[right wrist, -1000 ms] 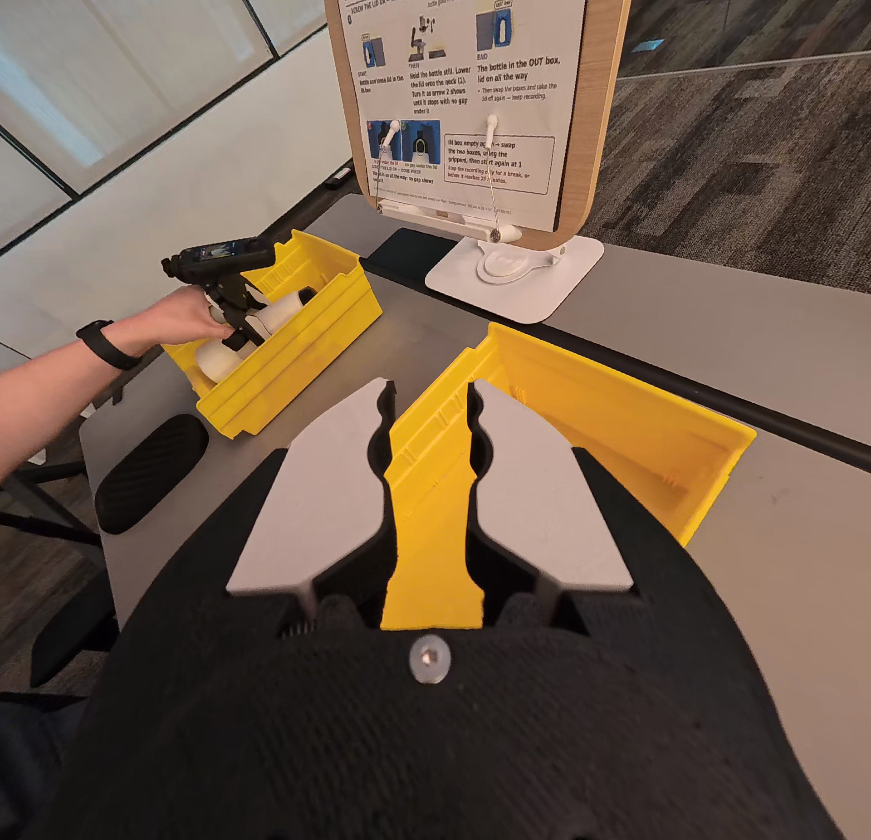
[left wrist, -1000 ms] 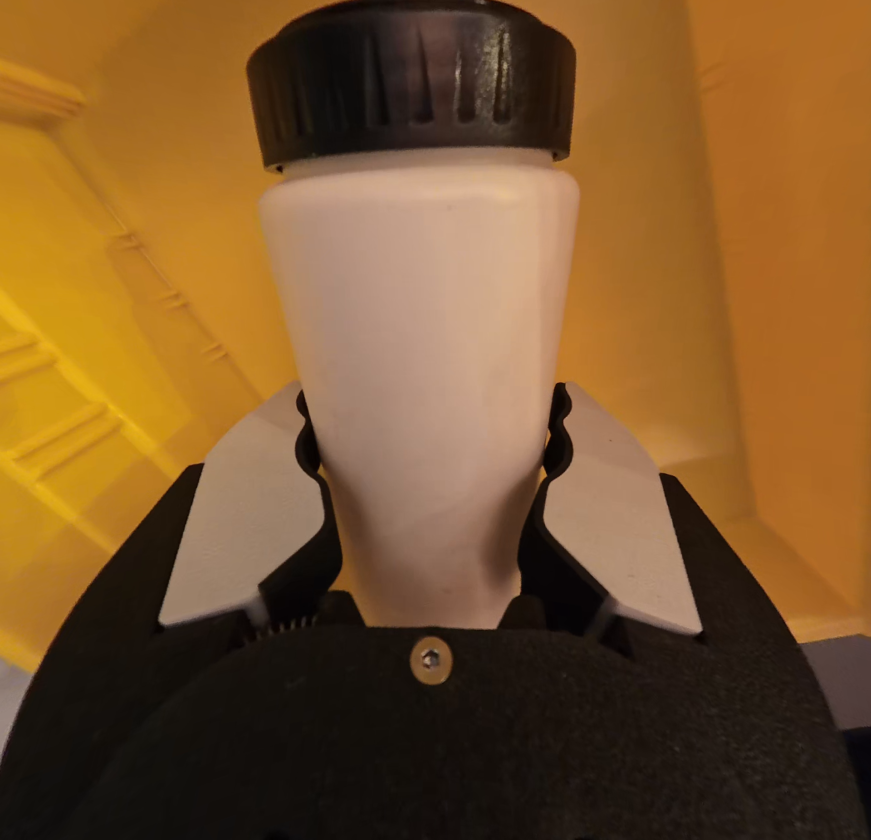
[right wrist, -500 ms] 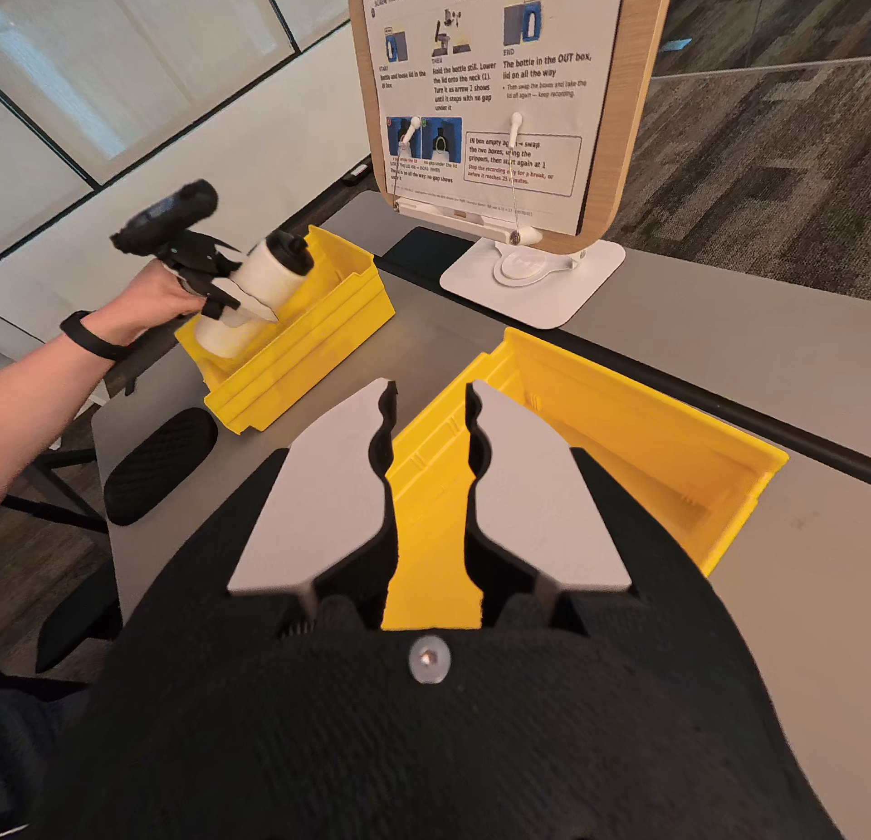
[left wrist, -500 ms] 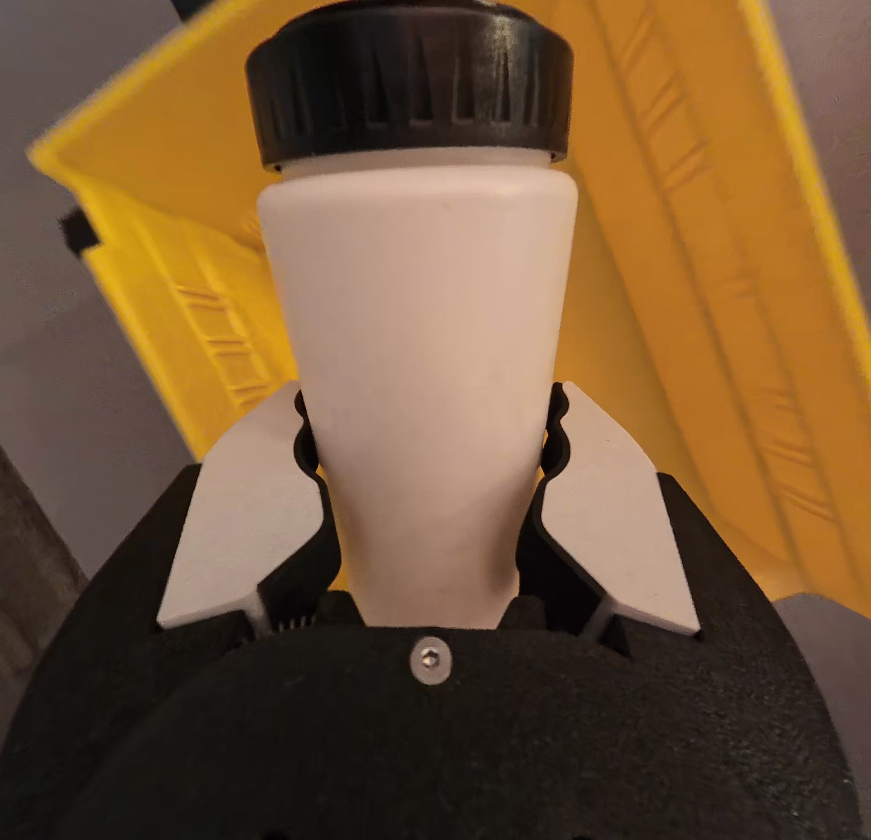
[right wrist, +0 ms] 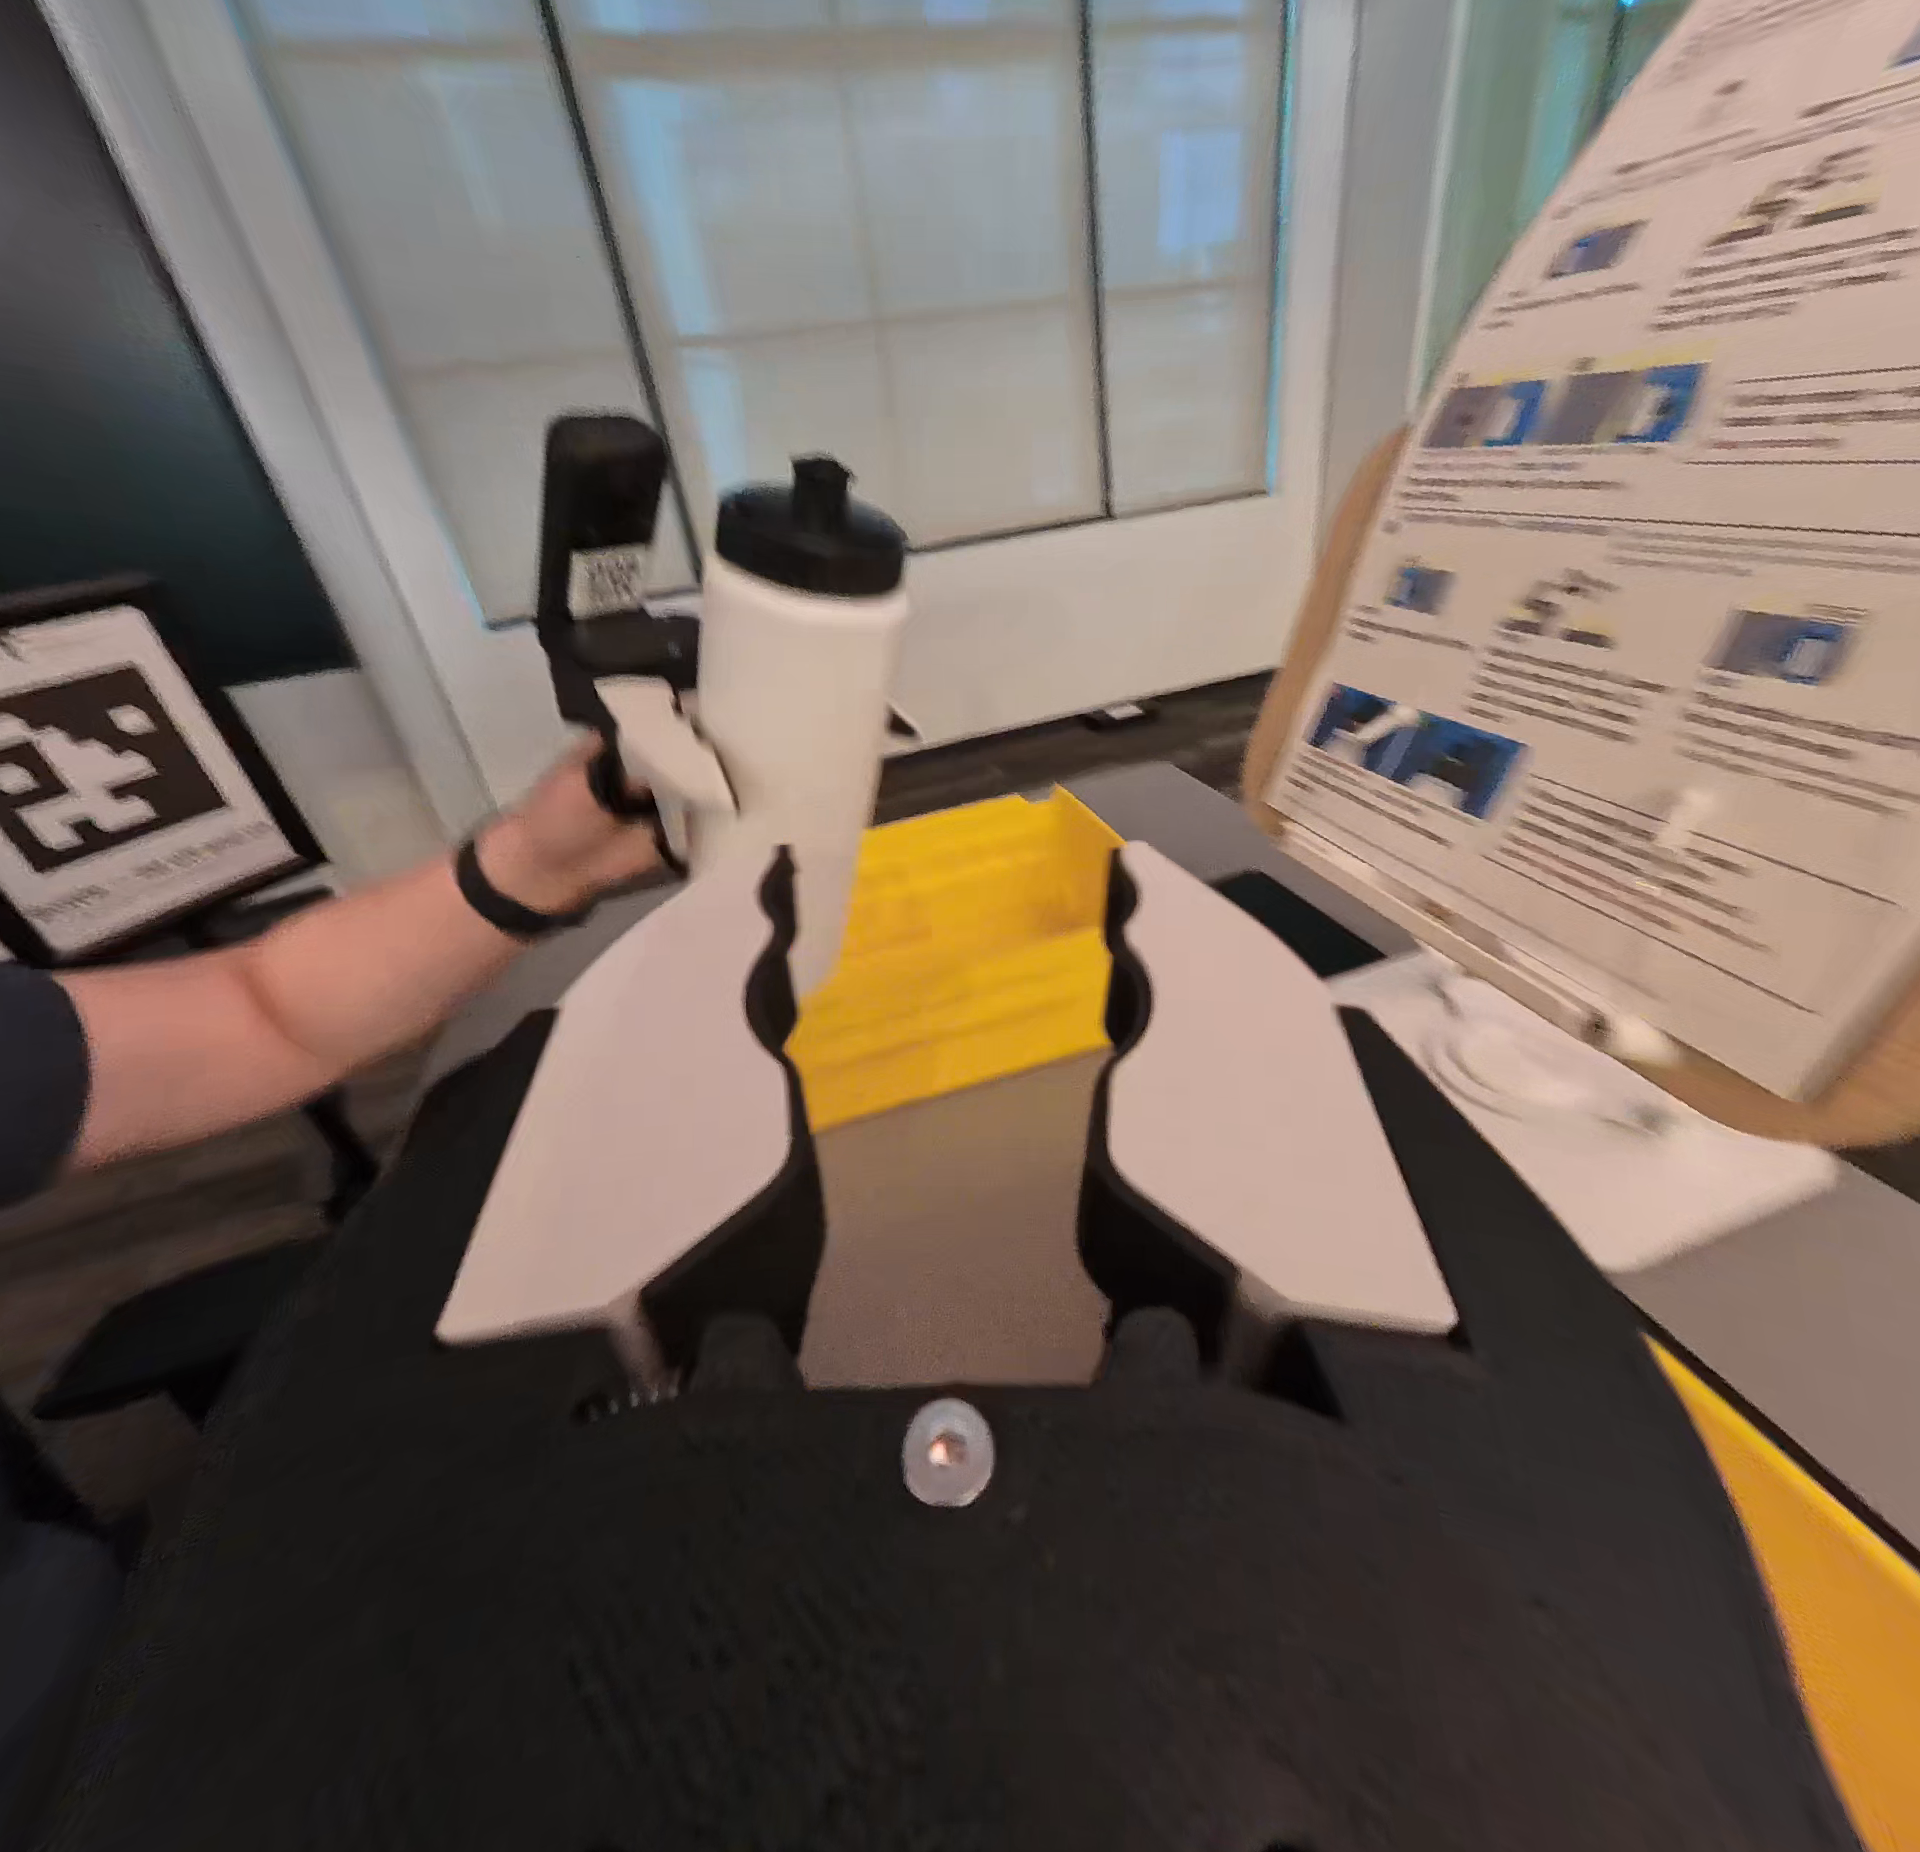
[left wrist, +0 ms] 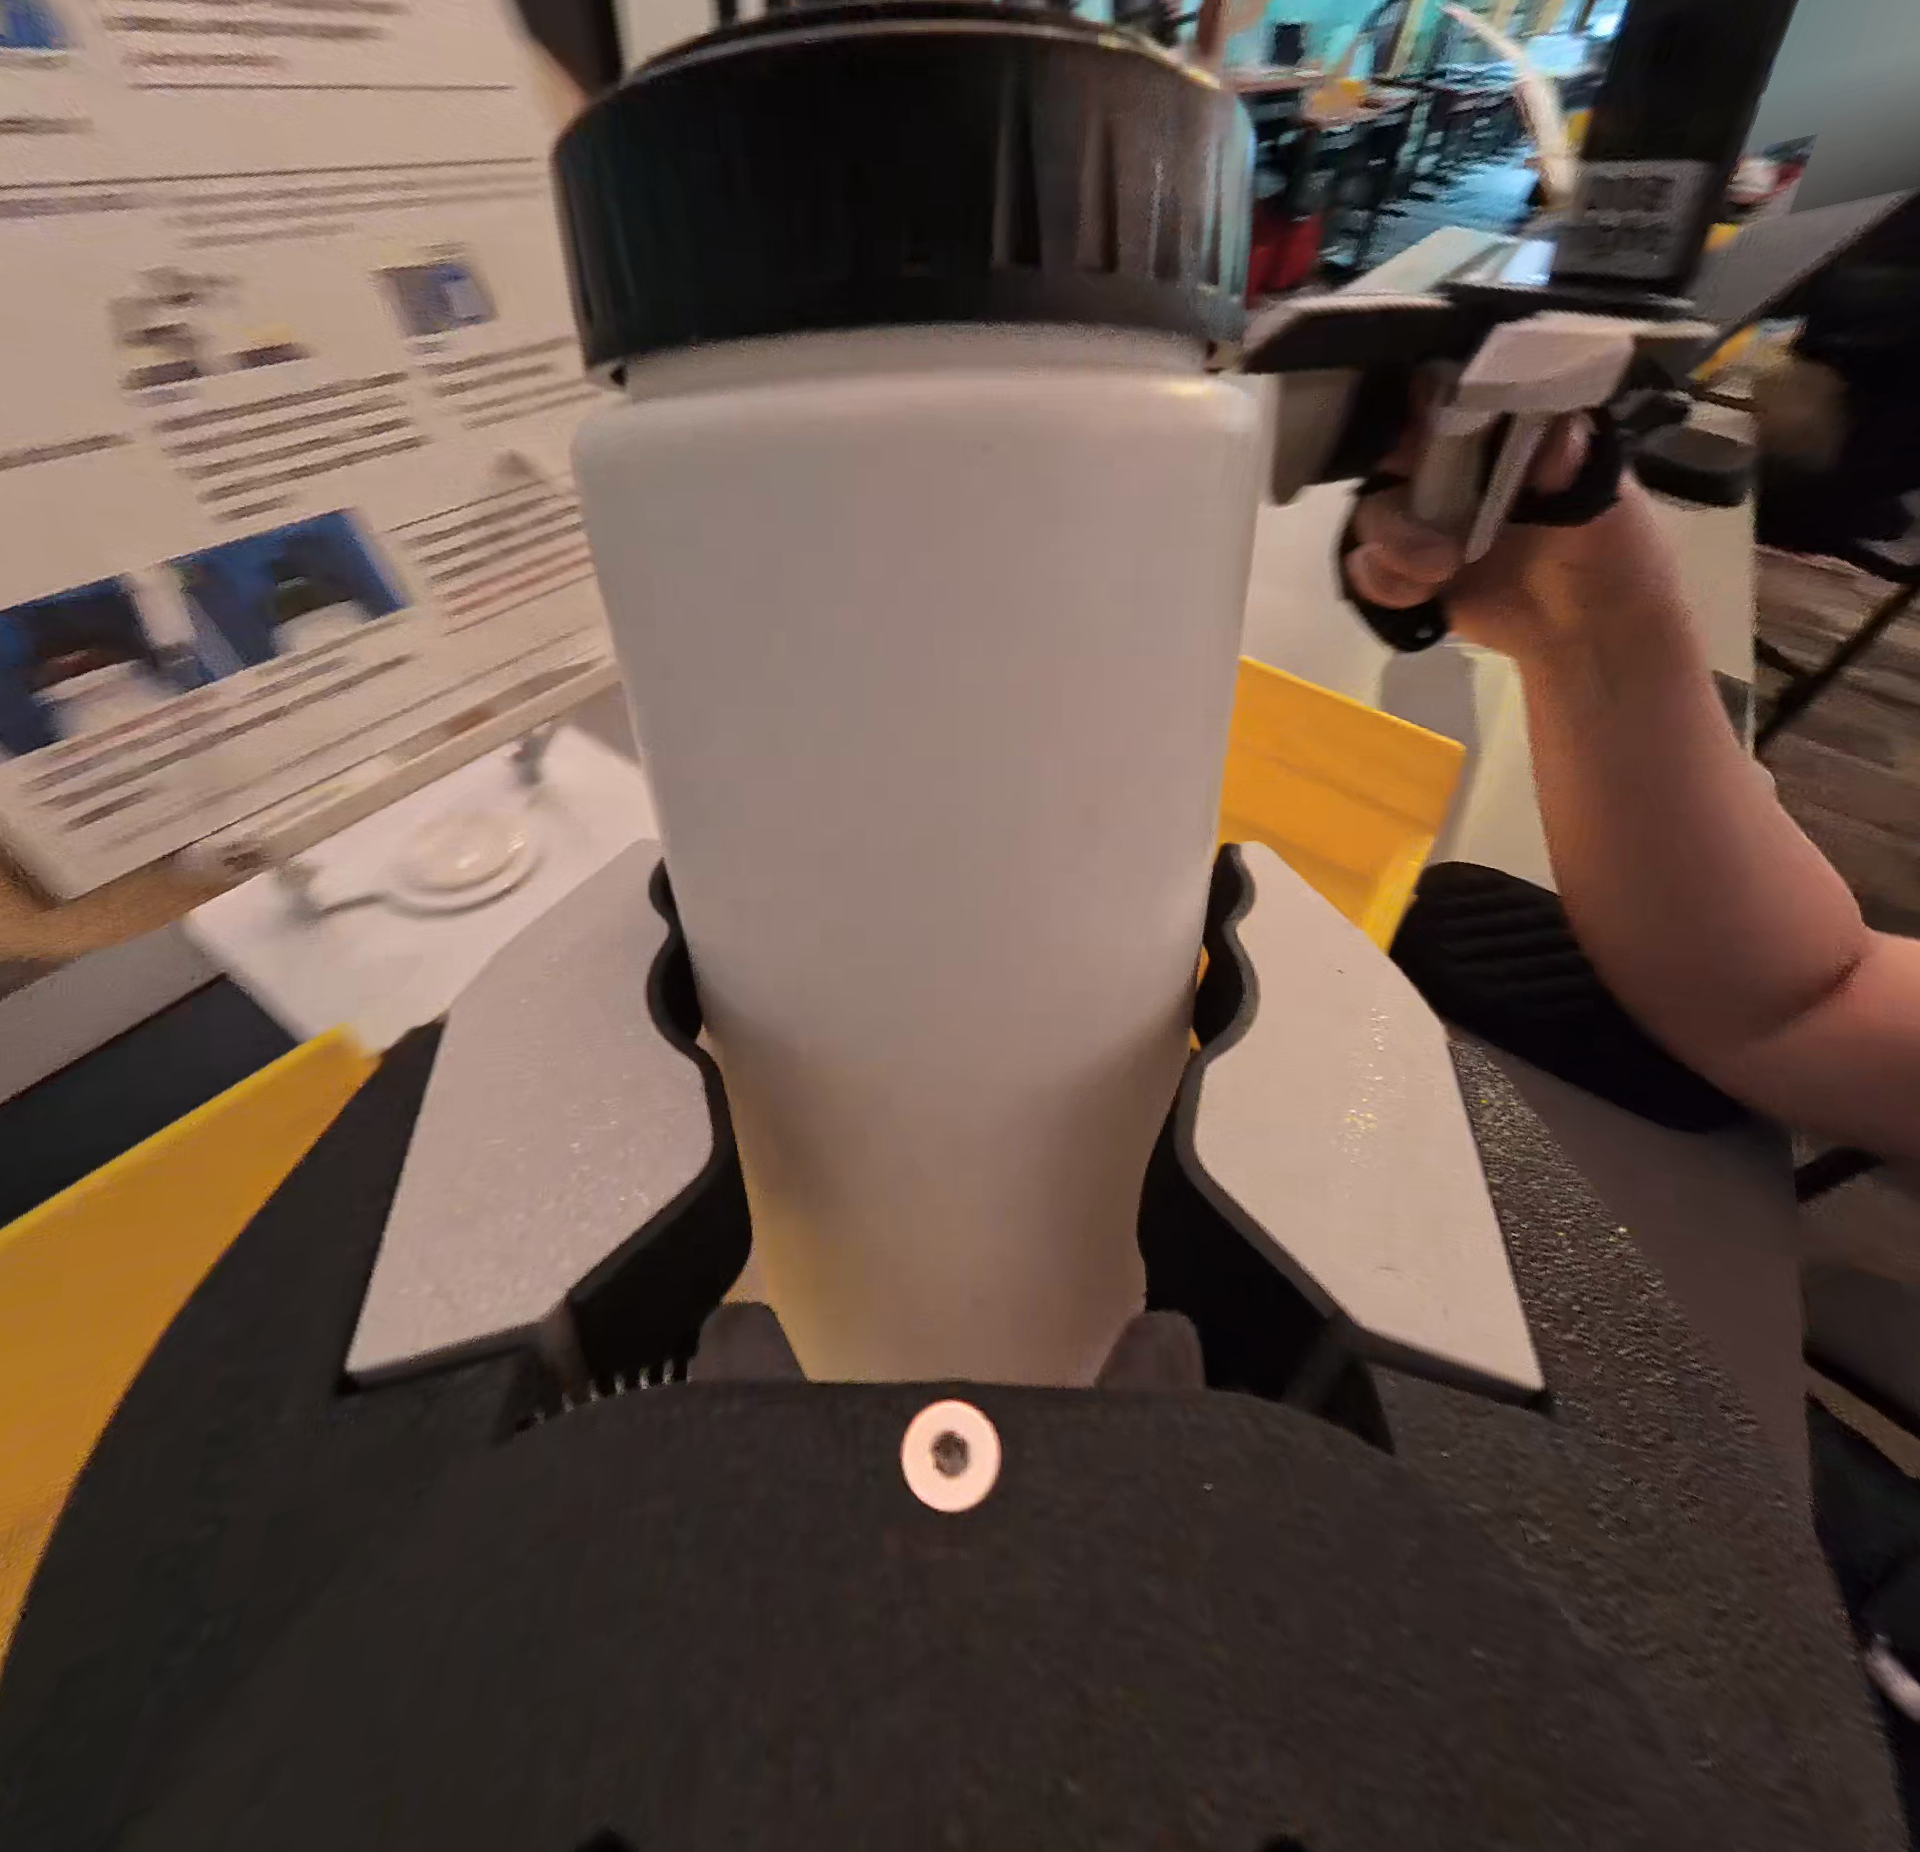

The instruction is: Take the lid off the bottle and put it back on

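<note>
Our left gripper (left wrist: 940,981) jaws clamp the bottle (left wrist: 920,722) low; right gripper (right wrist: 951,929) jaws apart. Twisting the lid (left wrist: 894,181) could spin the bottle loose.

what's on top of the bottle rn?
A black ribbed lid sits on the white bottle, with a black spout rising from its middle. The bottle is opaque, so its contents cannot be seen. The left gripper holds it low on the body.

White bottle (left wrist: 914,722), black lid (left wrist: 894,192), yellow bins (right wrist: 966,929)
</note>
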The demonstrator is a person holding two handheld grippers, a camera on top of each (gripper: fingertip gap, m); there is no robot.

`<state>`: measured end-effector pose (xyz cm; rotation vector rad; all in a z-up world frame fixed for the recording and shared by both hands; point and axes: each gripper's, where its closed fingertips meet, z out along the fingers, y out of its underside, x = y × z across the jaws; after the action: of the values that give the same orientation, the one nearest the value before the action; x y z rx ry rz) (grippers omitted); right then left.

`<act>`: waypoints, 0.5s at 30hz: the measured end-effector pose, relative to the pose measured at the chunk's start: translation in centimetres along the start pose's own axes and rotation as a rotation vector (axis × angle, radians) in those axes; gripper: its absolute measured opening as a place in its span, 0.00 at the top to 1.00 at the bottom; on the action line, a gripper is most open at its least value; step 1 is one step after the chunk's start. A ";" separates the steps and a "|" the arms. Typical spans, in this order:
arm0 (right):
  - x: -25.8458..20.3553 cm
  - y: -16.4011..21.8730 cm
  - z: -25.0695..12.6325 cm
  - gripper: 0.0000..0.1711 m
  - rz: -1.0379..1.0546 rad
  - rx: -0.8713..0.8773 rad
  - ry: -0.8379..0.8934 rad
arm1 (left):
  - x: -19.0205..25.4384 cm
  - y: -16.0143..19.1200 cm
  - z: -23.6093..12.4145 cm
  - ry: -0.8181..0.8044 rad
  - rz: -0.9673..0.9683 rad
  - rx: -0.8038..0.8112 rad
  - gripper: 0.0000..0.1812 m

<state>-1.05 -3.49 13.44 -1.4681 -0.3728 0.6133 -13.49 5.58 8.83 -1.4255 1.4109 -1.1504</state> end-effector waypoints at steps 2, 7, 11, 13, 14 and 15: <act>-1.6 0.5 1.9 0.56 0.033 0.019 -0.065 | 2.6 1.2 2.7 0.014 0.064 0.032 0.48; -3.3 3.0 5.5 0.48 0.070 -0.005 -0.135 | 5.2 4.5 7.3 0.048 0.137 0.101 0.48; -3.1 6.5 7.5 0.49 0.118 -0.138 -0.122 | 5.1 7.4 9.5 0.111 0.071 0.093 0.48; -1.9 8.4 7.9 0.58 0.115 -0.223 -0.055 | 4.8 8.4 10.0 0.138 0.047 0.101 0.48; -1.7 8.9 8.0 0.59 0.102 -0.237 -0.042 | 4.7 8.8 10.1 0.146 0.040 0.105 0.48; -1.5 9.3 8.1 0.59 0.102 -0.256 -0.038 | 4.5 9.2 10.3 0.146 0.040 0.108 0.47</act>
<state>-8.50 2.08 5.15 -1.7305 -0.4195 0.6946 -6.20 0.09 -2.40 -1.2543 1.4472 -1.3065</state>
